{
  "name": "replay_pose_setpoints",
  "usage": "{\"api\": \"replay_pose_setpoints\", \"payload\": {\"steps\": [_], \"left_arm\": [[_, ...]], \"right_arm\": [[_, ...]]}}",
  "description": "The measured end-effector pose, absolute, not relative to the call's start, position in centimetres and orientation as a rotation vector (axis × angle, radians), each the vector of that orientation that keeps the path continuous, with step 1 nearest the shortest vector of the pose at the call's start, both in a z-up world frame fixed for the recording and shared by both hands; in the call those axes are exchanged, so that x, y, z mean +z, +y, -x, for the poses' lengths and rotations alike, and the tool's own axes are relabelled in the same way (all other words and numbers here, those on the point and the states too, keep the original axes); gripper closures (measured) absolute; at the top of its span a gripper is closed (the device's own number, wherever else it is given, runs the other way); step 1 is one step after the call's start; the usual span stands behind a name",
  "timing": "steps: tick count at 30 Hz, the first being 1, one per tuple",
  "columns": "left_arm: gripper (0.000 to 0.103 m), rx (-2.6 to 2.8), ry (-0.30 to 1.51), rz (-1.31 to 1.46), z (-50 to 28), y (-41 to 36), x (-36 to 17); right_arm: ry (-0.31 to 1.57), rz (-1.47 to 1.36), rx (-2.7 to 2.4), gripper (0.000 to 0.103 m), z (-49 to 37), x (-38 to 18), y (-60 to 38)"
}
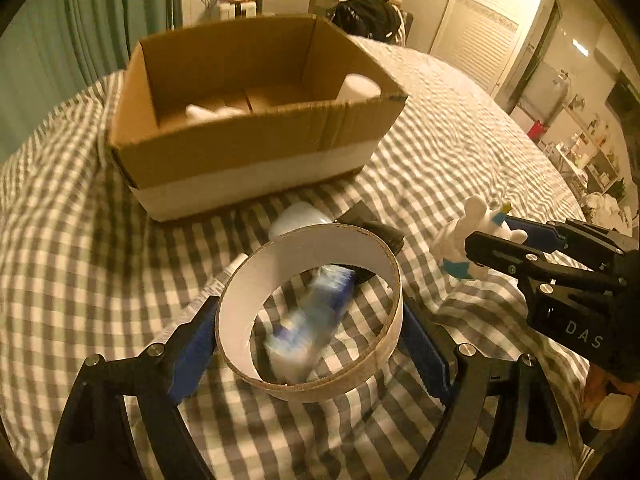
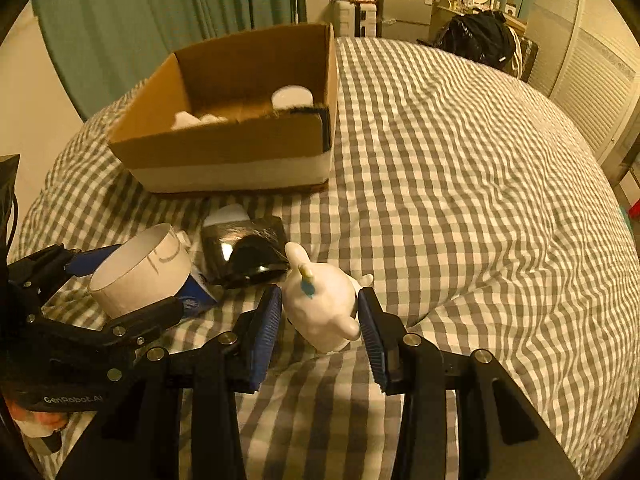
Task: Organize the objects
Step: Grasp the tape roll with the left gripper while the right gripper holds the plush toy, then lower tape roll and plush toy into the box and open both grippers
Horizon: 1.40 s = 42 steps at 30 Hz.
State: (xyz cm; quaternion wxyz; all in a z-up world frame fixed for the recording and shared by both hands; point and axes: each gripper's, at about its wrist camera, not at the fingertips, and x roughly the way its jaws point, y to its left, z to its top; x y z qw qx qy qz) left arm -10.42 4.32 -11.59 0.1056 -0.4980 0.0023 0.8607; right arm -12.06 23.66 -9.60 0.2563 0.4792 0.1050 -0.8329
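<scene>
My left gripper [image 1: 310, 324] is shut on a white cardboard ring [image 1: 280, 276] and holds it above the checked bedspread; the ring also shows in the right wrist view [image 2: 140, 276]. My right gripper [image 2: 320, 312] is shut on a white unicorn figurine [image 2: 322, 300], also seen from the left wrist [image 1: 460, 240]. A blue-and-white packet [image 1: 316, 312] lies under the ring. A black shiny pouch [image 2: 244, 248] and a white rounded object [image 1: 298, 216] lie in front of the open cardboard box [image 1: 256, 160], which holds white items [image 2: 292, 96].
The checked bedspread [image 2: 460, 200] covers the bed and spreads far to the right. Green curtains [image 2: 160, 12] hang behind the box. A black bag [image 2: 480, 36] and furniture stand at the far end. Shelves [image 1: 580, 148] stand at the right.
</scene>
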Motion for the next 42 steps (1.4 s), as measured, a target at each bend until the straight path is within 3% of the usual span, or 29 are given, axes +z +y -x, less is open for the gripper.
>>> {"api": "replay_pose_setpoints", "payload": {"steps": [27, 42], "left_arm": [[0.015, 2.79, 0.082, 1.178, 6.8, 1.6, 0.6], [0.015, 2.851, 0.069, 1.137, 11.7, -0.5, 3.3]], "right_arm": [[0.325, -0.983, -2.347, 0.064, 6.1, 3.0, 22.1], [0.319, -0.861, -2.312, 0.064, 8.5, 6.8, 18.8]]}}
